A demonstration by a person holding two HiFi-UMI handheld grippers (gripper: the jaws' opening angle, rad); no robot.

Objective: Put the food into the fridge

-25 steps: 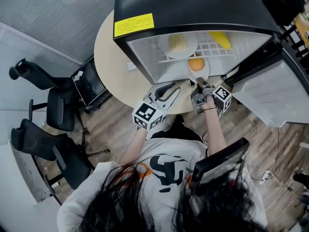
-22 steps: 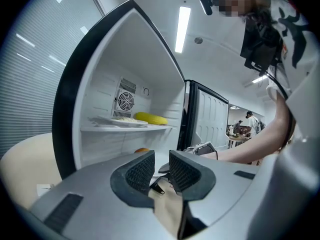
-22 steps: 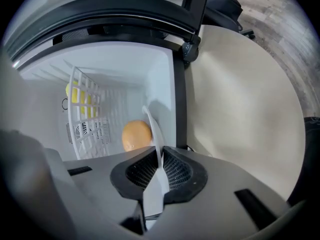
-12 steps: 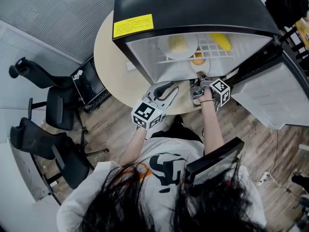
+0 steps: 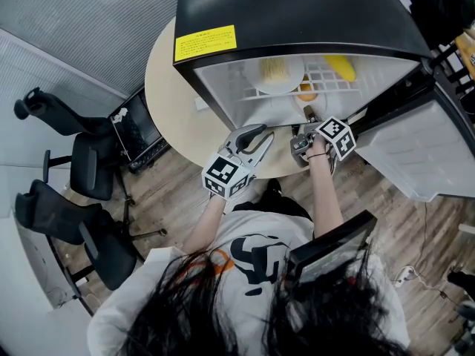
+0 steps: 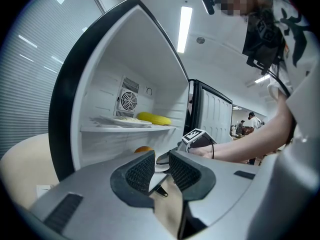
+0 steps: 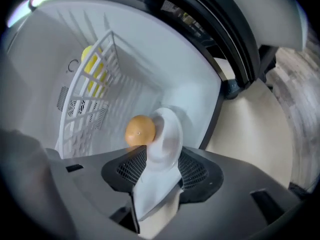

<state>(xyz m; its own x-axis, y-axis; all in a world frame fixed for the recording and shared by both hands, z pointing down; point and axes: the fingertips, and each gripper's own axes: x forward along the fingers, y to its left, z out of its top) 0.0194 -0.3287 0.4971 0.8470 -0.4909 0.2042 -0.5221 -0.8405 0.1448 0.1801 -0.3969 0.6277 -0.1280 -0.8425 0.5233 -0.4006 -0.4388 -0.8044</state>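
A white plate [image 7: 167, 134] with an orange [image 7: 140, 130] on it lies on the floor of the open black mini fridge [image 5: 297, 13], under the wire shelf. My right gripper [image 7: 162, 166] is at the fridge mouth [image 5: 306, 117]. Its jaws have just been opening, and the plate's near rim sits between the pads without being pinched. The orange [image 5: 305, 91] peeks out below the shelf. On the shelf are a plate of pale food [image 5: 276, 70] and a yellow item [image 5: 341, 65]. My left gripper [image 5: 258, 136] hovers in front of the fridge, narrowly open and holding nothing [image 6: 161, 169].
The fridge stands on a round beige table [image 5: 167, 80], with its door [image 5: 415, 147] swung open to the right. The wire shelf [image 7: 100, 99] splits the inside. Black office chairs [image 5: 67, 162] stand on the wooden floor at the left.
My right gripper pushed forward into the fridge mouth and rolled, carrying the plate and orange further under the shelf. Its jaws have parted. The left gripper stayed put.
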